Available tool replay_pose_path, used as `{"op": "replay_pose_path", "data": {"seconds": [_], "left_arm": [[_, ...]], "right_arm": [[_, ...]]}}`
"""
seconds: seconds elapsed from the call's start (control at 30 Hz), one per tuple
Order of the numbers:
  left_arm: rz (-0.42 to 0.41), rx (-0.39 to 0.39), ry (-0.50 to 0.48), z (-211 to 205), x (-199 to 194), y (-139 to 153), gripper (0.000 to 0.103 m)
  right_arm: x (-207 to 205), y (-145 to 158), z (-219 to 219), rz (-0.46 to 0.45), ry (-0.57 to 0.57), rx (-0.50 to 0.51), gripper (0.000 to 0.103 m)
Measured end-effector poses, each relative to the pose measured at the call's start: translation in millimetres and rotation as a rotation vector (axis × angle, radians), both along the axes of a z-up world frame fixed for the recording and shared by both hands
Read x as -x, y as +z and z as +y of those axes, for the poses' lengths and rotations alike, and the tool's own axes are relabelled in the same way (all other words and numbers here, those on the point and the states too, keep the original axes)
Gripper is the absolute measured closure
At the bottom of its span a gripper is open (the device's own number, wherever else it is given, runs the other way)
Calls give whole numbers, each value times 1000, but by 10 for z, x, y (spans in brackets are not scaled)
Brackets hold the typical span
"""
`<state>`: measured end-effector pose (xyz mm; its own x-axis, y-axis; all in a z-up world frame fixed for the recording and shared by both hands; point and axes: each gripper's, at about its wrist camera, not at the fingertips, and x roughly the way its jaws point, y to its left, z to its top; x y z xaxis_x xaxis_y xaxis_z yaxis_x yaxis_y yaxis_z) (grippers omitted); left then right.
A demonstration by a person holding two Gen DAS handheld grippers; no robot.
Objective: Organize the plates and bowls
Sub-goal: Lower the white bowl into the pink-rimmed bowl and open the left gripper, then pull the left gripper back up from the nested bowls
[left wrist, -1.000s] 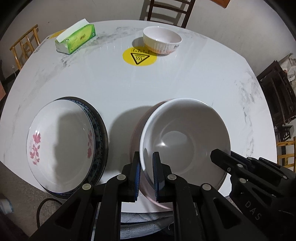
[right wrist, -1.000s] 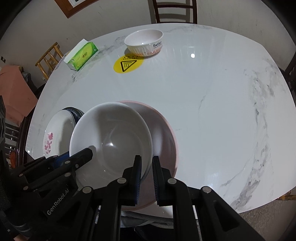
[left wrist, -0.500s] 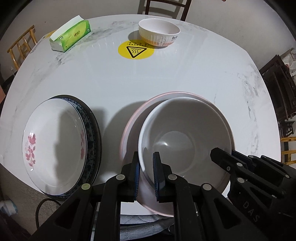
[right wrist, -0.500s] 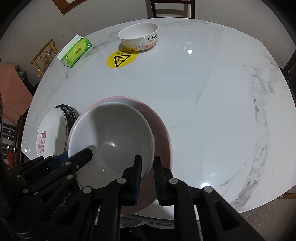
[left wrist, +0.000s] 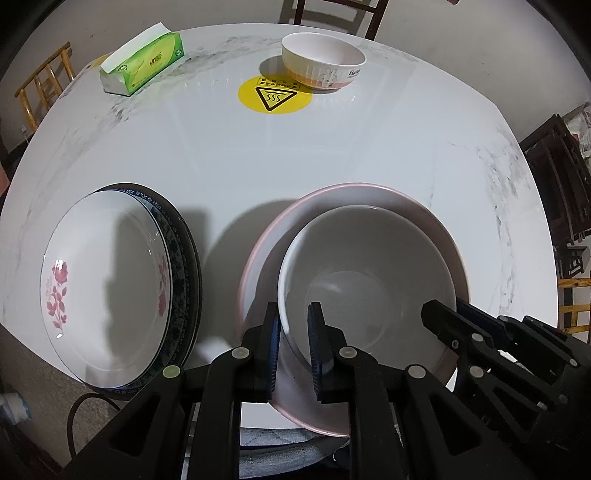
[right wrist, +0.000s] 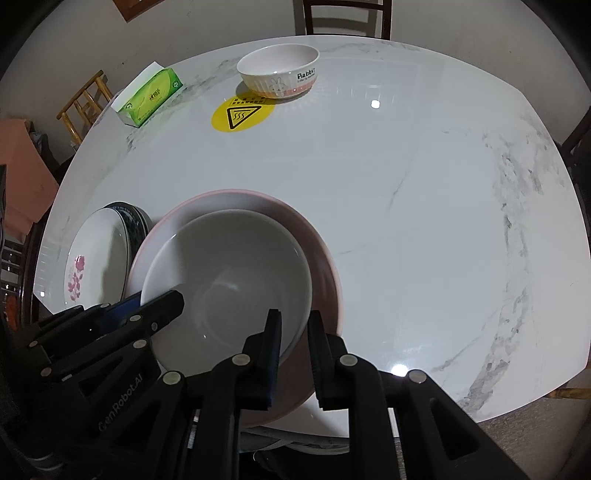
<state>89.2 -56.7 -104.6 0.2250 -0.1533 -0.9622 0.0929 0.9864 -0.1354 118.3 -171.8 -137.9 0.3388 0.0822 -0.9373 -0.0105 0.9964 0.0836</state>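
A plain white bowl [left wrist: 369, 280] [right wrist: 229, 280] sits nested inside a wider pink bowl [left wrist: 369, 192] [right wrist: 321, 251] near the table's front edge. My left gripper [left wrist: 293, 314] straddles the white bowl's left rim. Its jaws are opening, and a gap shows beside the rim. My right gripper [right wrist: 294, 317] straddles the opposite rim, its pads slack with pink showing between rim and outer pad. Each gripper shows in the other's view, the right gripper [left wrist: 439, 314] and the left gripper [right wrist: 162, 299]. Left of the bowls lies a flower plate on a dark-rimmed plate [left wrist: 110, 280] [right wrist: 99, 251].
A small rabbit-print bowl [left wrist: 323, 61] [right wrist: 279, 70] stands at the far side beside a yellow warning sticker [left wrist: 275, 94] [right wrist: 242, 114]. A green tissue box [left wrist: 144, 62] [right wrist: 149, 98] lies far left. Chairs [left wrist: 332, 11] ring the round marble table [right wrist: 443, 221].
Both grippers carried the white bowl over the pink bowl and lowered it until it sat inside. Both pairs of jaws now stand slightly wider around the rim.
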Motion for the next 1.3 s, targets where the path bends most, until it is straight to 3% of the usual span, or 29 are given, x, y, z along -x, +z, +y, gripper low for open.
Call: {"op": "replay_pose_path", "data": {"seconds": [0.27, 0.47, 0.93, 1.3], "left_arm": [[1, 18, 6, 39, -3, 1, 88], [-52, -4, -4, 21, 15, 103, 74], [-100, 28, -5, 67, 20, 232, 74], [-129, 34, 0, 116, 13, 292, 66]], "right_arm": [[-2, 8, -19, -6, 2, -1, 85], [21, 40, -19, -23, 6, 3, 79], [21, 221, -40, -99, 5, 3, 78], [-25, 269, -69, -126, 15, 9, 78]]}}
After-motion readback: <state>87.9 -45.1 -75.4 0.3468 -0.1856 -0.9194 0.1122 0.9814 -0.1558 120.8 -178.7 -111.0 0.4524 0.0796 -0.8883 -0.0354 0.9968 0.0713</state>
